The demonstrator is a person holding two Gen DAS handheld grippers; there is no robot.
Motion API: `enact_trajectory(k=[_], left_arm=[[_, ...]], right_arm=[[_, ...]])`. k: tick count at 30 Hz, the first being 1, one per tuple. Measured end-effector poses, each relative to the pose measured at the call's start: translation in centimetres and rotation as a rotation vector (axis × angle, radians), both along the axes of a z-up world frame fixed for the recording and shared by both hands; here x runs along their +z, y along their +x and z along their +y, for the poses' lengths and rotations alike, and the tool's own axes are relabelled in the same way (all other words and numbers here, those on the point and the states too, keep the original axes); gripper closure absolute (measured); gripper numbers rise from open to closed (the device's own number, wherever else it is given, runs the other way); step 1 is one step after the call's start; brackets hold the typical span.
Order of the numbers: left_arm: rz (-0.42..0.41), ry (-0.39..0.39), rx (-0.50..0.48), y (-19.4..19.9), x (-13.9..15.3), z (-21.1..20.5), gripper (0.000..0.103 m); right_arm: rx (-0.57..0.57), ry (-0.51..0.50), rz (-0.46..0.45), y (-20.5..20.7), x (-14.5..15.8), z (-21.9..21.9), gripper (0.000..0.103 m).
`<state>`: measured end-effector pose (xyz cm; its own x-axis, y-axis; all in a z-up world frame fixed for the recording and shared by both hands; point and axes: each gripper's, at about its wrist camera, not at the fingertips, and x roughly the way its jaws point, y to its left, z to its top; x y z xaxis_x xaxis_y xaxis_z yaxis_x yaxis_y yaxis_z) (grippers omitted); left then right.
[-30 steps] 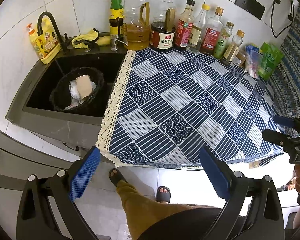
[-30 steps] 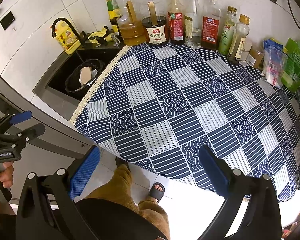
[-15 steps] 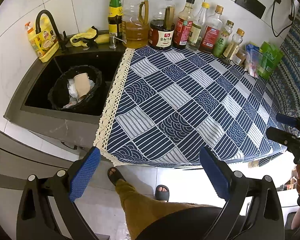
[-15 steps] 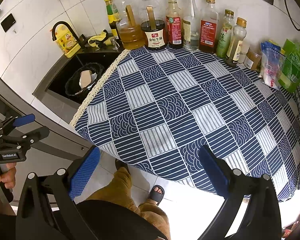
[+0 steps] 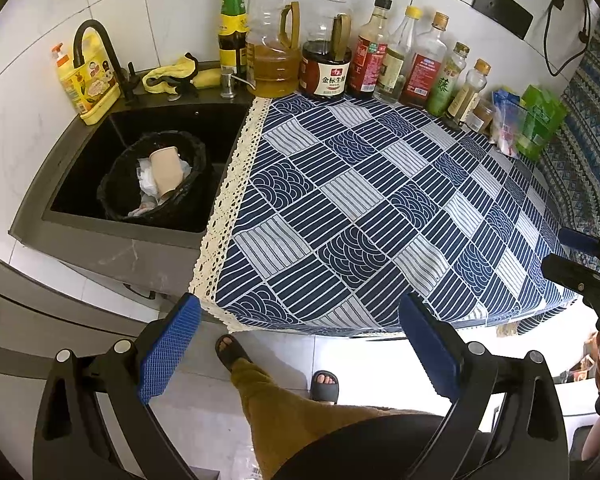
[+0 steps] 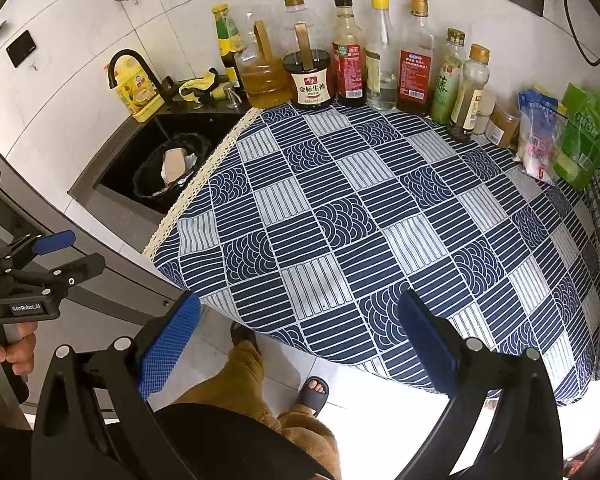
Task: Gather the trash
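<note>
A black-lined trash bin (image 5: 118, 184) stands in the dark sink (image 5: 84, 152); it holds a tan paper cup (image 5: 166, 170) and crumpled white paper (image 5: 146, 178). The bin also shows in the right wrist view (image 6: 148, 184). My left gripper (image 5: 300, 344) is open and empty, held off the counter's front edge above the floor. My right gripper (image 6: 298, 344) is open and empty too, off the front edge further right. Each gripper appears at the side of the other's view, the right one (image 5: 576, 256) and the left one (image 6: 60, 256).
A blue patterned cloth (image 5: 380, 216) covers the counter. Several sauce and oil bottles (image 5: 328, 64) line the back wall, with snack bags (image 5: 540, 120) at the right. A black faucet (image 5: 96, 52), yellow soap bottle (image 5: 86, 80) and yellow rag (image 5: 172, 76) sit behind the sink. My legs (image 5: 276, 396) stand below.
Both grippers have drifted slightly back and up from the counter; the view has shifted a little. Both stay open and empty.
</note>
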<state>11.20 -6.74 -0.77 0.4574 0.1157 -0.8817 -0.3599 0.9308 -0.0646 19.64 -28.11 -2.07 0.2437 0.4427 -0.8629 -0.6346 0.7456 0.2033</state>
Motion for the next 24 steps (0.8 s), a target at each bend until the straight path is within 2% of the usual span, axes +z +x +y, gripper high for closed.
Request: enact_trajectory(k=[5, 17, 24], left_arm=[[-0.001, -0.022, -0.007, -0.05, 0.07, -0.17, 0.007], [0.001, 0.016, -0.011, 0.11, 0.20, -0.34, 0.007], [0.004, -0.006, 0.009, 0.34, 0.22, 0.17, 0.007]], right_arm=[[0.005, 0.009, -0.002, -0.26, 0.19, -0.03, 0.005], [0.019, 0.009, 0.001, -0.60, 0.11, 0.36, 0.005], [0.018, 0.011, 0.003, -0.32, 0.13, 0.33, 0.005]])
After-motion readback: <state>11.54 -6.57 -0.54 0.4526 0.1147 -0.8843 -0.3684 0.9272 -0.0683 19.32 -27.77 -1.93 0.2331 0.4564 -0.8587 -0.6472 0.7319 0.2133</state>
